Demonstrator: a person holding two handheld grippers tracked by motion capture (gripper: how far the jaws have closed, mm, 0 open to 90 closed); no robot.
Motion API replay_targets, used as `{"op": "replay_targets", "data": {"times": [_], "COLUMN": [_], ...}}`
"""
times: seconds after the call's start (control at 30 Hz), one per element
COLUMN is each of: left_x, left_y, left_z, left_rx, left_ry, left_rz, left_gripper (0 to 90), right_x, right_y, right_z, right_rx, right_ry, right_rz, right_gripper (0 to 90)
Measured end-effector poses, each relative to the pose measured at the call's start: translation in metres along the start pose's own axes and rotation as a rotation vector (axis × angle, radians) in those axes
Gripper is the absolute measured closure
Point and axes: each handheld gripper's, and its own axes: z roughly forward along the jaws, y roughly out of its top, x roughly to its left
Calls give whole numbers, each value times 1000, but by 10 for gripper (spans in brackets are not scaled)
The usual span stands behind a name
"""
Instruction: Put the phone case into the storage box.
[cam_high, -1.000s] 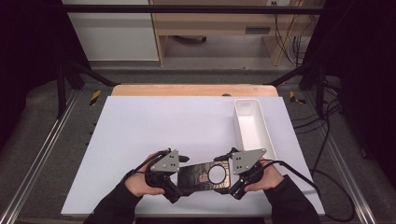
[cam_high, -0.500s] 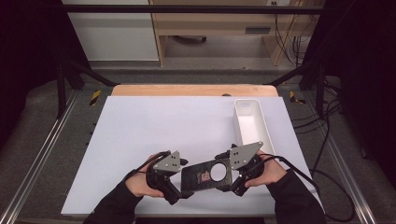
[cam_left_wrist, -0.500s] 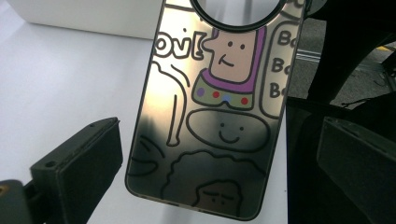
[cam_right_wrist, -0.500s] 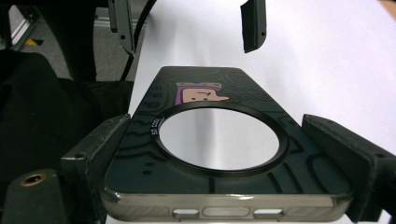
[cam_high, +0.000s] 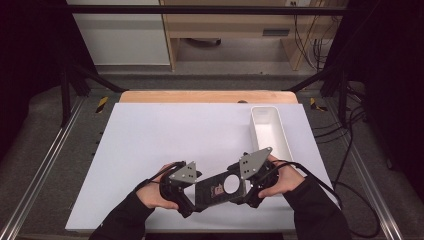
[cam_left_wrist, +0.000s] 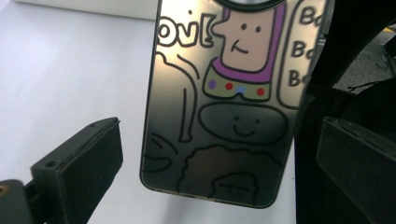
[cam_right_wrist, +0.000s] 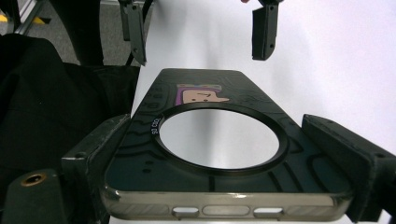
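A dark, translucent phone case (cam_high: 220, 189) with cartoon drawings and a round ring cut-out hangs just above the white mat near the front edge. My right gripper (cam_high: 248, 188) is shut on its ring end; in the right gripper view both jaws press the sides of the case (cam_right_wrist: 219, 140). My left gripper (cam_high: 193, 196) is open around the other end. In the left gripper view the case (cam_left_wrist: 224, 116) lies between the spread jaws with a clear gap on the left side. The left gripper (cam_right_wrist: 201, 32) also shows open beyond the case's far end.
A white mat (cam_high: 175, 135) covers most of the wooden table (cam_high: 205, 96). A long white bin (cam_high: 255, 127) stands at the right, just beyond my right hand. Metal rails and cables run along both sides of the table.
The right gripper has lifted and shifted slightly away from me with the case's ring end, tilting the case. The left gripper has stayed almost in place.
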Motion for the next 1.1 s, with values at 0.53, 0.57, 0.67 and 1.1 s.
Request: {"op": "replay_targets", "data": {"times": [0.53,0.57,0.67,1.1], "left_x": [3,4,5,7], "left_y": [13,14,17,25], "left_z": [3,3,3,12], "left_rx": [97,104,121,195], "left_ry": [-11,-10,-10,-17], "left_rz": [37,41,42,61], "left_gripper": [0,0,0,1], "right_x": [-6,-6,-7,-9], "right_y": [16,17,19,34], "right_z": [-3,-3,-4,-1], "right_rx": [73,76,89,141], "right_ry": [4,3,2,11], "right_rz": [-12,-11,-13,-28], "right_gripper": [120,120,120,121]}}
